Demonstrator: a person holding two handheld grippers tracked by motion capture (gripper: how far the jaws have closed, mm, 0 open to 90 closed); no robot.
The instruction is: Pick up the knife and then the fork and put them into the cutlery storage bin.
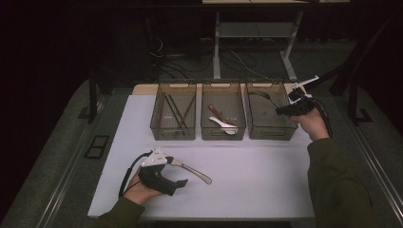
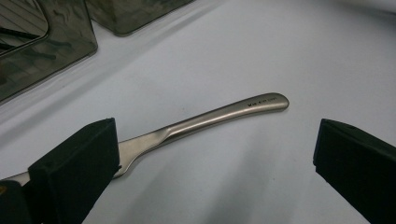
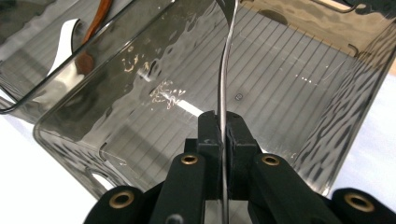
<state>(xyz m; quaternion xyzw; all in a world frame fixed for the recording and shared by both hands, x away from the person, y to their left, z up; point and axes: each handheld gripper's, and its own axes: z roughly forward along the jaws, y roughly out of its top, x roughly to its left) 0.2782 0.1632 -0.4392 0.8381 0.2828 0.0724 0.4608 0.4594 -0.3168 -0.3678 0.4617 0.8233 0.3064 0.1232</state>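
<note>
- High view: the right gripper [image 1: 284, 110] hung over the right bin [image 1: 285, 132], jaws clamped on a thin metal utensil [image 1: 266, 96]. Its free end reached toward the bin's far left wall; it might have caught that rim going down. The left gripper [image 1: 177, 172] rested by a steel utensil [image 1: 192, 168] lying on the white table [image 1: 256, 185].
- Left gripper view: the jaws stood wide apart, holding nothing; the steel utensil's [image 2: 219, 116] handle lay between them, one end hidden behind the left pad. A close from here could have pushed it along the smooth table rather than gripped it.
- Right gripper view: the jaws pinched the metal utensil [image 3: 225, 88] edge-on, a slim hold. It could have pivoted or dropped early, clattering into the bin [image 3: 299, 84].
</note>
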